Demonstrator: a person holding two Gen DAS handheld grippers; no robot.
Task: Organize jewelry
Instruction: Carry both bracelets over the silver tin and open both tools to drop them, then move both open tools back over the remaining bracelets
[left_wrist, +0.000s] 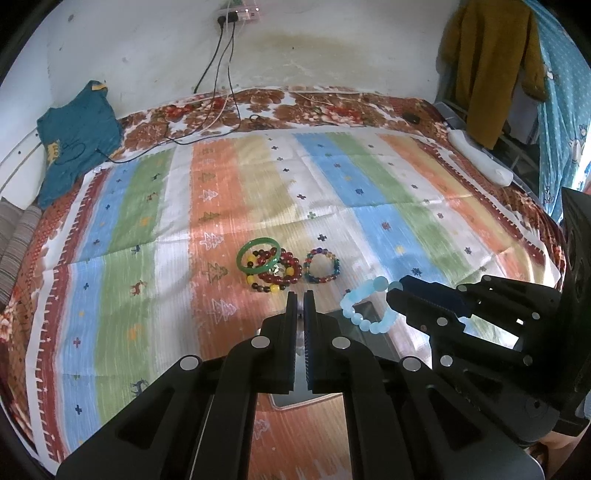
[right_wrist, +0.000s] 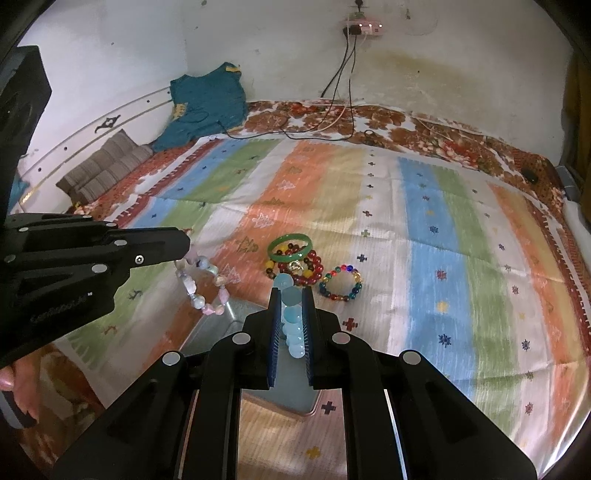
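Grippers both loaded: right gripper (right_wrist: 290, 295) has its fingers clamped on a pale blue bead bracelet (left_wrist: 364, 304), held in the air above a grey metal tray (right_wrist: 236, 314), and left gripper (left_wrist: 300, 295) has its fingers pinched together on a pastel pink-and-lilac bead bracelet (right_wrist: 205, 286) that dangles from the tips over the tray's left edge. Rest of the jewelry sits on the striped cloth (left_wrist: 369, 192) just beyond the tray: green bangle (left_wrist: 258, 254) leaning on a heap of red and yellow bead bracelets (left_wrist: 282, 275), multicolour bead bracelet (left_wrist: 322, 266) just right of it.
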